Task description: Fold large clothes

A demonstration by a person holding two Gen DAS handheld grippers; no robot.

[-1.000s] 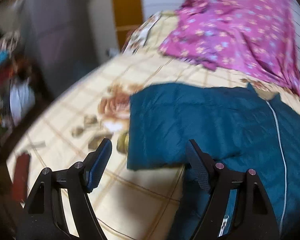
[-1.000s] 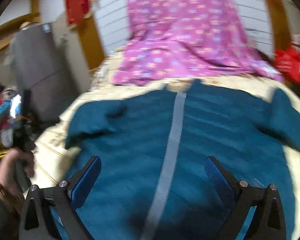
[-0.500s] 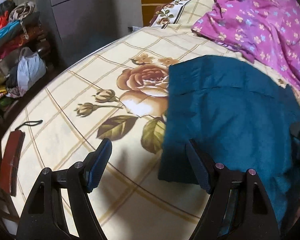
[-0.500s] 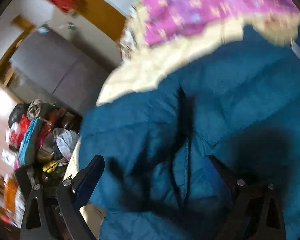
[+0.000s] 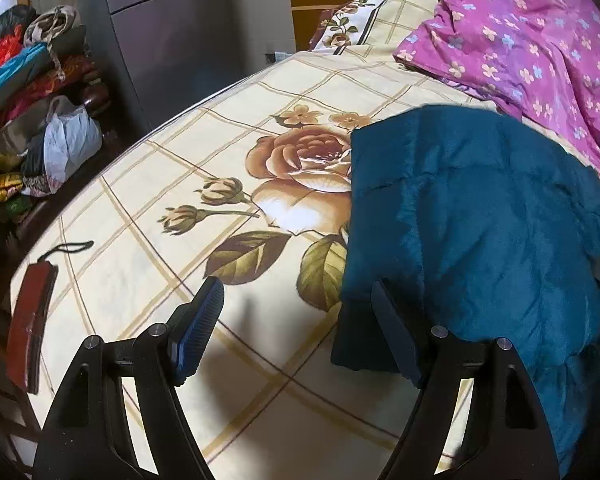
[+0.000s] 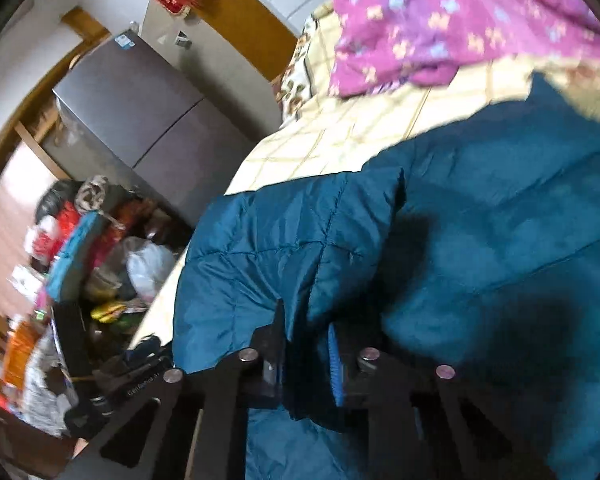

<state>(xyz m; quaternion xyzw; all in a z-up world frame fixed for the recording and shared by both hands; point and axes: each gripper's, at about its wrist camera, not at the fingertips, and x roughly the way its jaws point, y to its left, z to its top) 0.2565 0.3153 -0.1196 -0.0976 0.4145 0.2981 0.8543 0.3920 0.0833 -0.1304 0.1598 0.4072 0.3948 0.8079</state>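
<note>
Pinching a fold of the teal quilted puffer jacket (image 6: 480, 240) is the right gripper (image 6: 306, 344): its jaws have just been closing and now sit clenched with shell fabric bunched between the pads, near the jacket's left-hand edge in its own view. Left gripper (image 5: 296, 320) is spread wide, nothing between the jaws; one finger hangs over the bare cream rose-print bedsheet (image 5: 160, 200), the other just at the jacket's near corner.

Jacket lies spread on the bed, sleeve side already flopped over the body, purple floral quilt (image 5: 532, 40) beyond it.

Handling, my read: light, padded, soft, no stiffness, so it droops and springs back from folds. Shell looks slick nylon, so a thin pinch may slide out; grab a thick bite across a stitched seam or hem. Left should take the near corner hem just beside its finger, so both grips hold the same edge and the fold carries over evenly. Press the fold down after, since the filling traps air.
</note>
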